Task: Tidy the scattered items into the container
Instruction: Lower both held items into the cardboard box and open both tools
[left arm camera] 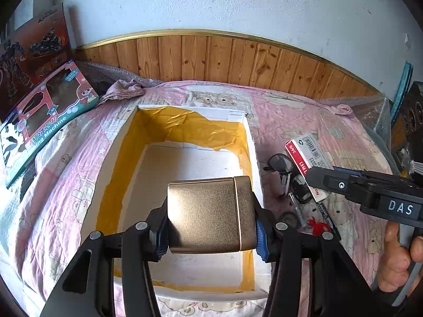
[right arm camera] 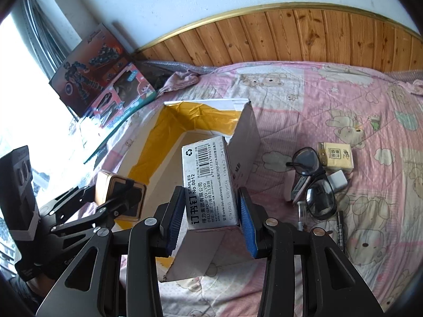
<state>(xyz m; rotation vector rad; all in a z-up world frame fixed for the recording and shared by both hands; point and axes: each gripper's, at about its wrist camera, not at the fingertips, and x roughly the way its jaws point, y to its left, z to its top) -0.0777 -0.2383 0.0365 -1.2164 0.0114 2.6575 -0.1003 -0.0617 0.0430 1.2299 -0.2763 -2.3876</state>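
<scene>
Left wrist view: a gold tin (left arm camera: 211,215) is gripped by the left gripper (left arm camera: 211,233) above the open white box (left arm camera: 253,142).
Right gripper (right arm camera: 211,222) jaws are closed on a staples box (right arm camera: 208,182), held over the box's near edge; glasses (right arm camera: 314,182) lie beside it on the bed (right arm camera: 330,100).

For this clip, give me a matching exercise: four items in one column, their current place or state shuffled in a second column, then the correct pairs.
Items
1. gold case
2. staples box
3. black glasses
4. tissue pack

Places or states
A. lying on the pink quilt, beside a white charger
B. clamped in the right gripper
C. on the quilt just behind the glasses
D. clamped in the left gripper, above the open white container

Pairs: 1-D, 2-B, 3-A, 4-C
</scene>
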